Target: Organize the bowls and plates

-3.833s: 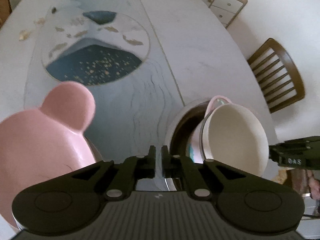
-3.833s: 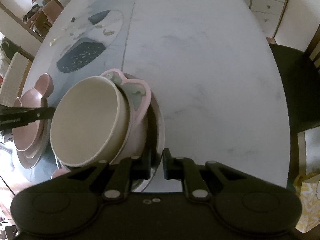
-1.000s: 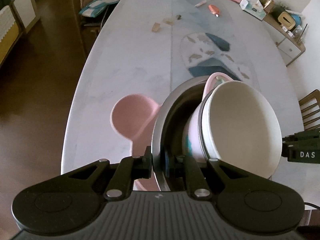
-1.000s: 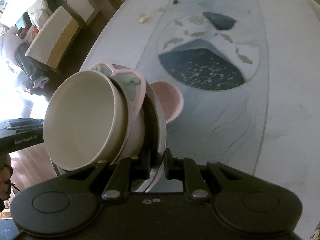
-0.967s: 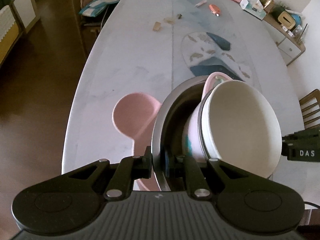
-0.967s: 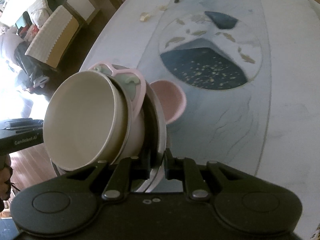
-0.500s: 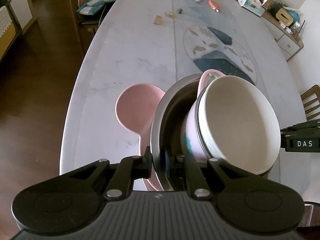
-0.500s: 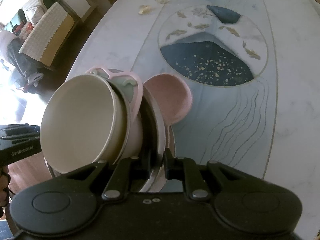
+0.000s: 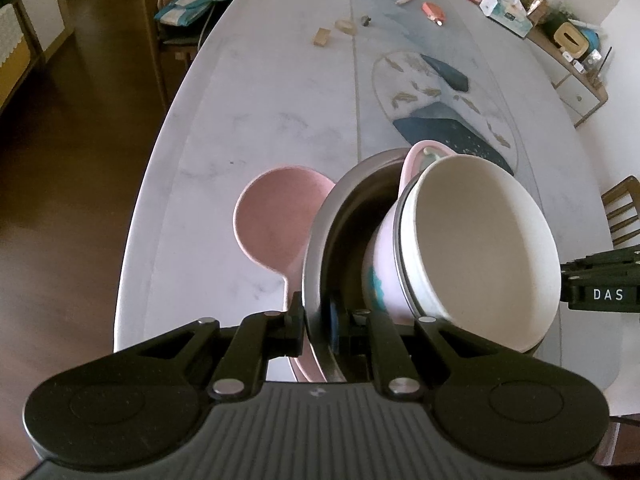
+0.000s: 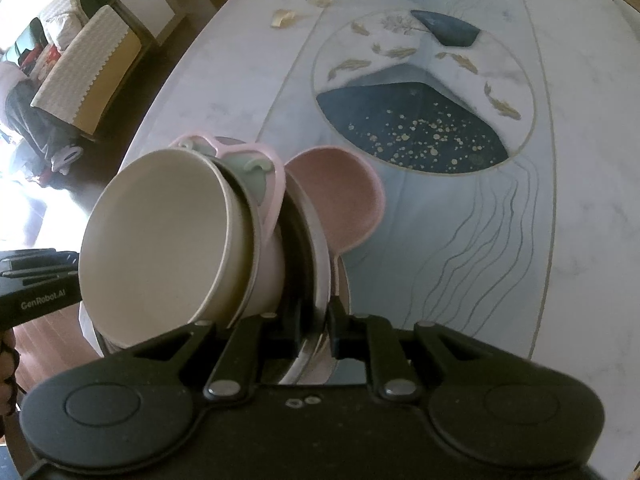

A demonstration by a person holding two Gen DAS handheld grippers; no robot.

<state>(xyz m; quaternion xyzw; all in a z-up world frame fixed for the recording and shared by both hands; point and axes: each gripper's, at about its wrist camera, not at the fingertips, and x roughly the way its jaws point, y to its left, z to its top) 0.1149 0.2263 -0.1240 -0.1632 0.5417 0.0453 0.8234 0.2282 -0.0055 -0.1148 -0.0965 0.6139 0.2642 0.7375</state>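
A tilted metal bowl (image 9: pixel 320 240) holds a pink bowl (image 9: pixel 380 272) with a cream bowl (image 9: pixel 476 240) nested in it. The stack is right over a pink eared plate (image 9: pixel 276 220) on the table; contact is hidden. My left gripper (image 9: pixel 316 312) is shut on the metal bowl's near rim. From the opposite side, my right gripper (image 10: pixel 316 320) straddles the metal rim (image 10: pixel 316 248). Its jaws are opening, and a thin gap shows beside the rim. The cream bowl (image 10: pixel 160 240) and the eared plate (image 10: pixel 340 196) also show in the right wrist view.
The long marble table (image 9: pixel 260 112) has a round blue inlay (image 10: pixel 420 92) beyond the stack. Small items (image 9: pixel 432 10) lie at its far end. A wooden chair (image 9: pixel 624 208) stands to the right, and a sideboard (image 9: pixel 568 52) lines the wall. The table edge and floor lie left.
Both grippers carried the bowl stack from beside the pink eared plate to over it and lowered it a little. The right fingers have parted slightly around the metal rim.
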